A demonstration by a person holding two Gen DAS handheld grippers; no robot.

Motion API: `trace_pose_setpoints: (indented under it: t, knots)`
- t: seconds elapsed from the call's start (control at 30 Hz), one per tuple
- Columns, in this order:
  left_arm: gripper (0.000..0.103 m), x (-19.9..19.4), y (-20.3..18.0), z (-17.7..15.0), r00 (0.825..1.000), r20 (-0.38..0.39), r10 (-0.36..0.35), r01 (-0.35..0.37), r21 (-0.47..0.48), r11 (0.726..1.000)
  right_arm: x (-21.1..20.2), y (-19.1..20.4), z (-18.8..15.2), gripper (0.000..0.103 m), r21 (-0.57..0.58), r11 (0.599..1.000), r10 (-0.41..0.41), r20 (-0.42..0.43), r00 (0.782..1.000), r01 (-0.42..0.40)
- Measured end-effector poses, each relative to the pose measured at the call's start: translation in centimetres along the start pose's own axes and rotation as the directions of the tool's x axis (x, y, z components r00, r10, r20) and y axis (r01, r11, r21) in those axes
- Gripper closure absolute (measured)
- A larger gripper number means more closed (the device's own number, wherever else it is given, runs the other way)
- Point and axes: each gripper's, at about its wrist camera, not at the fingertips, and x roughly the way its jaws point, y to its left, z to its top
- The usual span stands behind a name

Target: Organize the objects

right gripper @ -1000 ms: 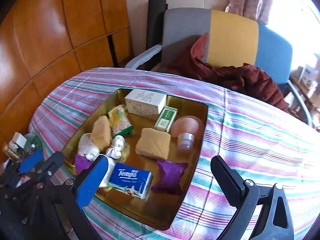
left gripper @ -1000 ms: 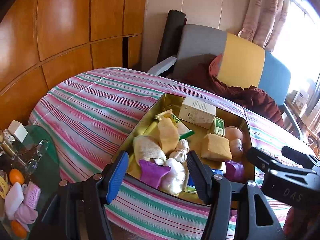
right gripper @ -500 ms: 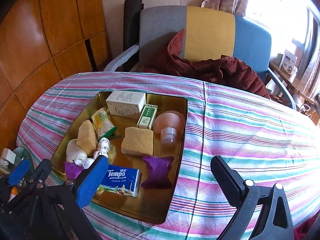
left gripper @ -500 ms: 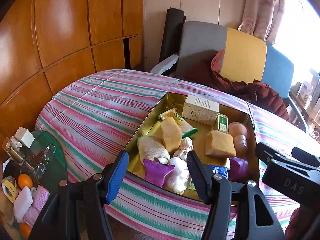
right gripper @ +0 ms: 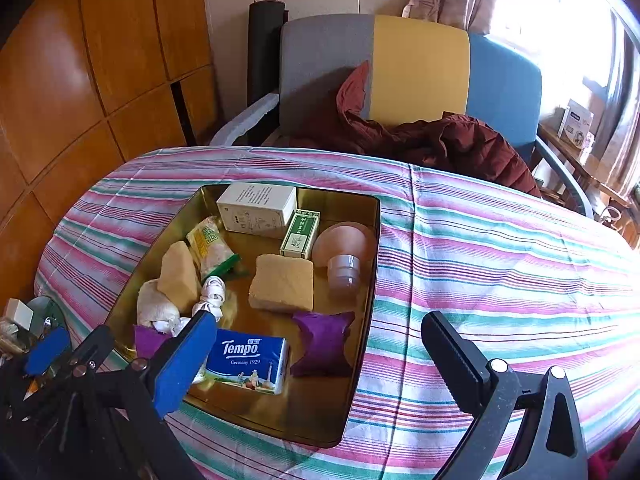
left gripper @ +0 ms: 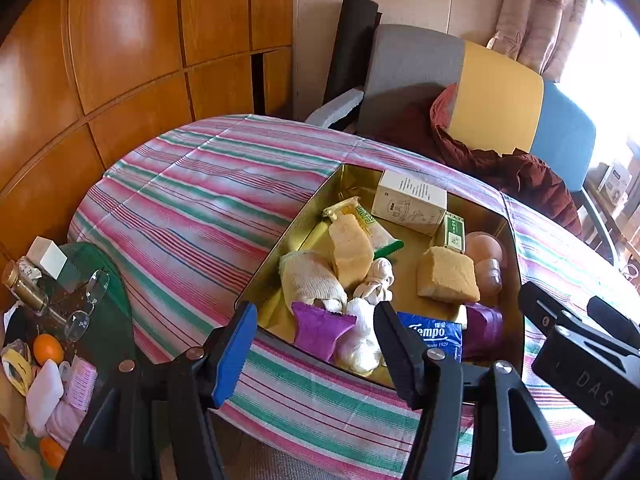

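Observation:
A shallow golden tray [right gripper: 320, 412] lies on a striped tablecloth [right gripper: 500, 264]. In it are a white box [right gripper: 258, 208], a small green box [right gripper: 300, 234], a pink jar [right gripper: 346, 248], a tan sponge [right gripper: 282, 282], two purple pouches [right gripper: 324, 342], a blue Tempo tissue pack [right gripper: 248, 358], a snack packet [right gripper: 210, 246], a white cloth [right gripper: 156, 308] and a coiled white cable [right gripper: 212, 294]. My left gripper [left gripper: 316, 344] hovers open before the tray's near left corner [left gripper: 256, 312]. My right gripper [right gripper: 316, 360] hangs wide open above the tray's near edge. Neither holds anything.
A grey, yellow and blue armchair [right gripper: 420, 68] with a dark red jacket [right gripper: 448, 140] stands behind the table. Wooden wall panels [left gripper: 120, 40] run along the left. A low green glass side table [left gripper: 96, 280] at the lower left carries glasses, oranges and small items.
Both views have turned a little, so the tray sits slightly differently in each. Nothing in the tray has moved. Both pairs of jaws stand as wide as before.

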Motion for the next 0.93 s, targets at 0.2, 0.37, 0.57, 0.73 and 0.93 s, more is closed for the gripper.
trace_pose_setpoints:
  t: [0.2,0.37,0.57,0.73,0.93]
  knots:
    - [0.042,-0.23,0.11,0.11,1.0,0.008,-0.004,0.004,-0.004,1.0,0.45,-0.13,-0.26,0.0,-0.002,1.0,-0.031,-0.006,1.0,0.031]
    - [0.042,-0.39,-0.09,0.11,1.0,0.004,-0.007,0.007,0.002,1.0,0.48,-0.3,-0.37,0.0,0.006,0.999,-0.033,-0.004,0.999,0.033]
    - [0.042,-0.3,-0.1,0.07,1.0,-0.008,-0.02,0.02,-0.002,1.0,0.61,-0.58,-0.42,0.0,0.02,0.999,-0.031,-0.008,0.999,0.032]
    - [0.042,-0.2,-0.21,-0.09,1.0,-0.014,-0.02,0.02,0.0,1.0,0.74,-0.83,-0.47,0.0,0.031,0.999,-0.024,-0.014,1.0,0.024]
    - [0.042,-0.52,-0.69,-0.36,1.0,0.023,0.007,-0.007,0.022,1.0,0.94,-0.79,-0.56,0.0,0.028,0.999,-0.021,-0.021,1.0,0.022]
